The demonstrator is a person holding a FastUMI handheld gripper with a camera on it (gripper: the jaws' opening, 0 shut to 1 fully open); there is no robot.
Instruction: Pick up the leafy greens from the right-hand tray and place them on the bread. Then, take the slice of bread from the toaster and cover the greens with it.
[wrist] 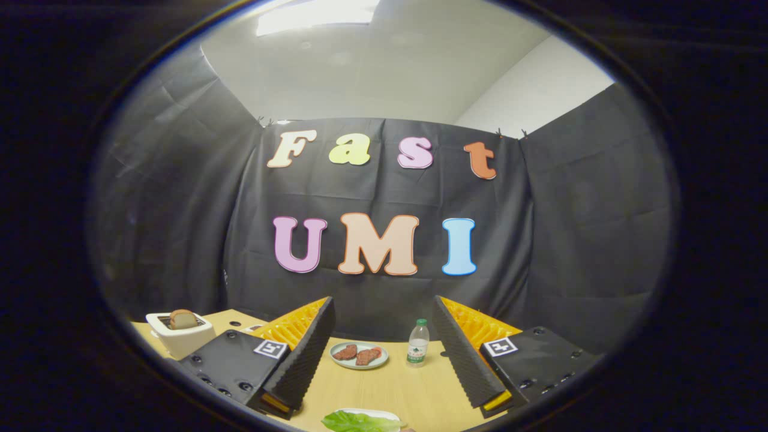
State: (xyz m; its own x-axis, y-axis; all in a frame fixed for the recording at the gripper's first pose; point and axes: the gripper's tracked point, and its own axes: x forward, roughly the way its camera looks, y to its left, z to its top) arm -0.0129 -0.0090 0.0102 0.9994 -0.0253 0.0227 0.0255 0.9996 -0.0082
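The gripper (383, 354) stands wide open and holds nothing. The leafy greens (360, 422) lie near, between the fingers, partly cut off on a white tray (384, 413). Far left, a bread slice (183, 318) stands in the toaster (180, 336).

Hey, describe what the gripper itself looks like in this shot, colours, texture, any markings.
The gripper has two wedge-shaped fingers faced with black ribbed padding on their inner sides, over orange ridged plastic bodies. Each is fixed to a flat black block studded with screws, and each block carries a small square black-and-white marker tag. The fingers stand wide apart, with nothing between them.
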